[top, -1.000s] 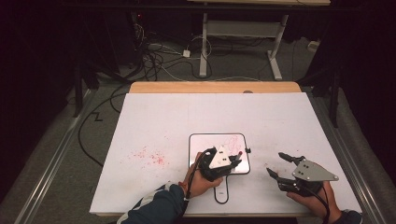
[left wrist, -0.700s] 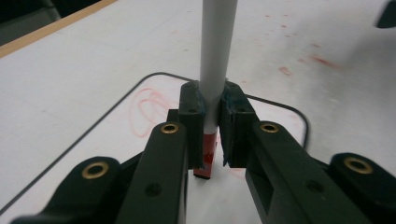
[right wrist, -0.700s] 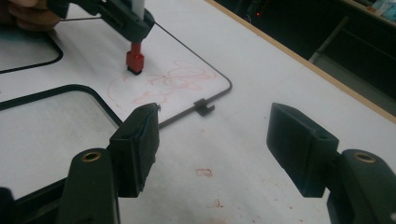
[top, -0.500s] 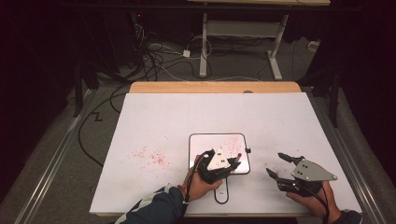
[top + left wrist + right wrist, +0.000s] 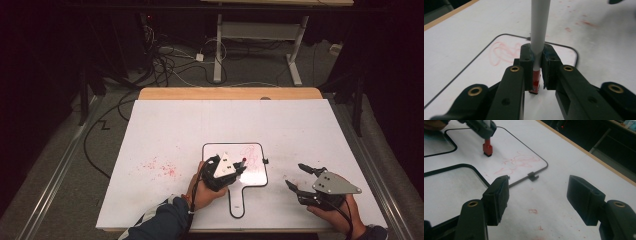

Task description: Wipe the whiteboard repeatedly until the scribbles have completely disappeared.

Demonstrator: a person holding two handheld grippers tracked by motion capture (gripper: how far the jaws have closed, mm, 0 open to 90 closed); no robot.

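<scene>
Black cables (image 5: 165,65) are lying tangled on grey floor (image 5: 60,150) beyond table; white metal desk frame (image 5: 260,45) standing behind.

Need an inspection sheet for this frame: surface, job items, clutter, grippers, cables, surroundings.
Surface: white table, red specks at left.
Job's things: small whiteboard with red scribble; red marker, tip down over the board.
Clutter: nothing seen.
Grippers: left gripper shut on marker; right gripper open, empty, beside the board.
Cables: floor cables beyond the table; one trailing at left.
Surroundings: dark room, desk frame behind.
</scene>
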